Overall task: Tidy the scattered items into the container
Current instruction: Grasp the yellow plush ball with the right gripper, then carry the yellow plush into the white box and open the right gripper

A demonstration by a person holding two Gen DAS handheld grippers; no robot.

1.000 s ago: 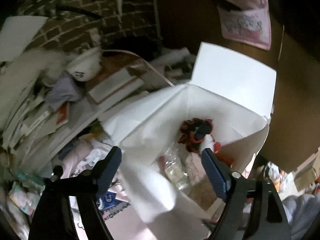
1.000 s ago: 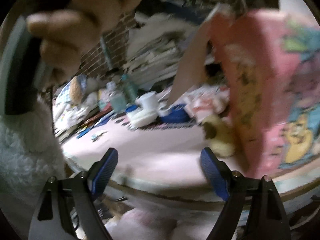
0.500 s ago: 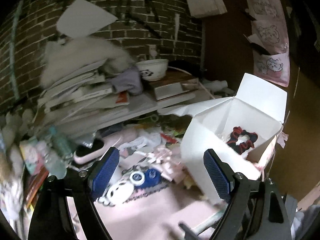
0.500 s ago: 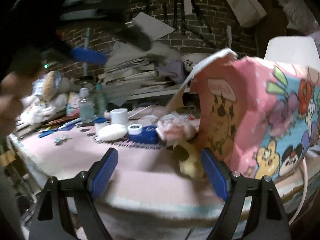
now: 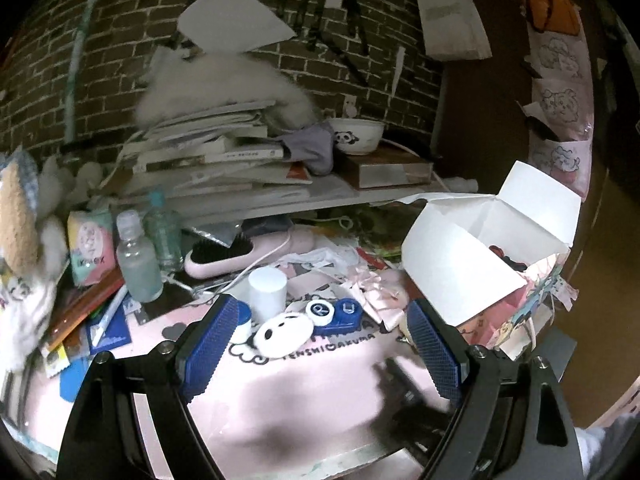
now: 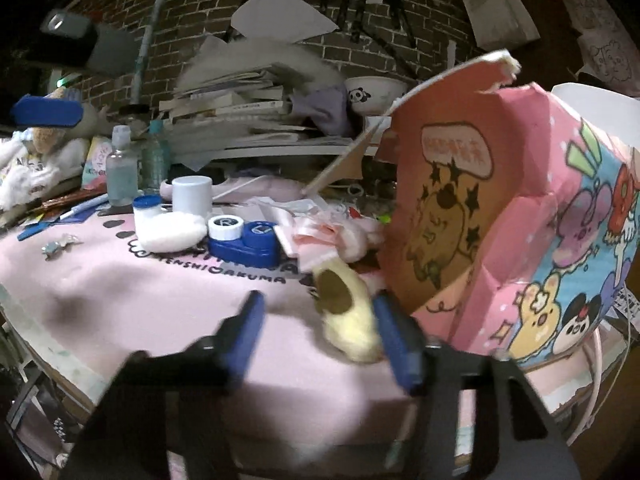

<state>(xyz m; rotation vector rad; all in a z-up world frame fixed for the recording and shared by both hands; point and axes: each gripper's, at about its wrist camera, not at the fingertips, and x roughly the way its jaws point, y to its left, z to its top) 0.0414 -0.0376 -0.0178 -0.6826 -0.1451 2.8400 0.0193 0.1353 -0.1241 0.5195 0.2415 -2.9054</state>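
Right gripper [image 6: 318, 334] motion-blurred, gaping; yellow plush [image 6: 348, 312] partly behind fingertip.

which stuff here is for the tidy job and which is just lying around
For the job:
pink cartoon cardboard box
yellow fuzzy plush toy
blue contact lens case
white panda-face pouch

Just lying about:
stack of books
white panda bowl
pink hairbrush

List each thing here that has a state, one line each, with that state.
left gripper: open, empty
right gripper: open, yellow plush between its fingers, not clamped
cartoon box: flaps open, upright
red and black scrunchie: inside the box
contact lens case: both caps on
white jar: upright, capped
clear bottle: upright, capped
panda bowl: upright on a book
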